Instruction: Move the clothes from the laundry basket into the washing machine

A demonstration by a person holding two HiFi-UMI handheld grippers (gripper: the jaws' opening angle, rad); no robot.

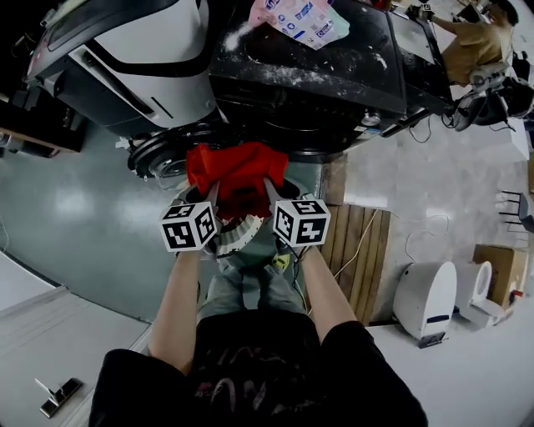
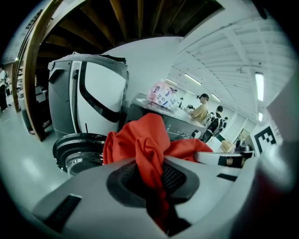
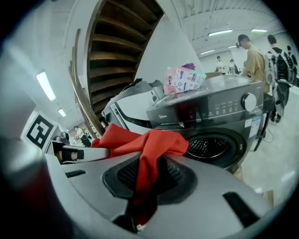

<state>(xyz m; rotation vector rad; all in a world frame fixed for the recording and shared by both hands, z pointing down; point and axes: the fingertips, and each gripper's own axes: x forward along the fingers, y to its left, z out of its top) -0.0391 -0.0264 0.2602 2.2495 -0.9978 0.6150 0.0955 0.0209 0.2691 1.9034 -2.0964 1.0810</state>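
Note:
A red garment hangs bunched between both grippers, held up in front of the dark washing machine. My left gripper is shut on the garment's left part; red cloth is pinched between its jaws. My right gripper is shut on the right part, with red cloth folded through its jaws. The machine's round drum opening shows in the right gripper view, just beyond the cloth. The laundry basket sits partly hidden below the grippers.
A grey-and-white appliance stands left of the washer, its round door open at floor level. A pink packet lies on the washer's top. Wooden pallet boards and a white bin lie to the right. People stand in the background.

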